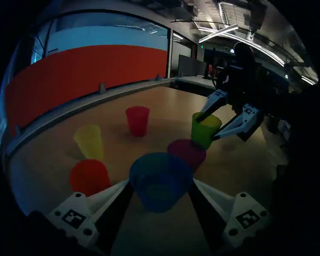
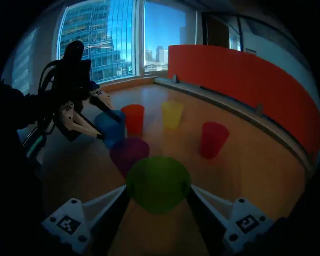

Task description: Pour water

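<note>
While the left gripper view was recorded, the left hand-held gripper pinched a blue cup, one finger pressed on each side of it.
- Purple cup: on the tabletop, just behind the blue one.
- Green cup: just beside the purple cup, clasped between both fingers of the right hand-held gripper, which reached in from the right.
- Orange cup and yellow cup: to the left, near each other.
- Red cup: farther back, apart from the others.
- Red-orange wall panel: along the tabletop's far edge.

Right gripper view:
- Green cup: nipped between the right hand-held gripper's two fingers.
- Purple cup: just beyond it, on the tabletop.
- Blue cup: behind the purple one, gripped on both sides by the left hand-held gripper.
- Orange cup: just beside the blue cup.
- Yellow cup and red cup: standing to the right, well apart.
- Windows: showed tall buildings.
</note>
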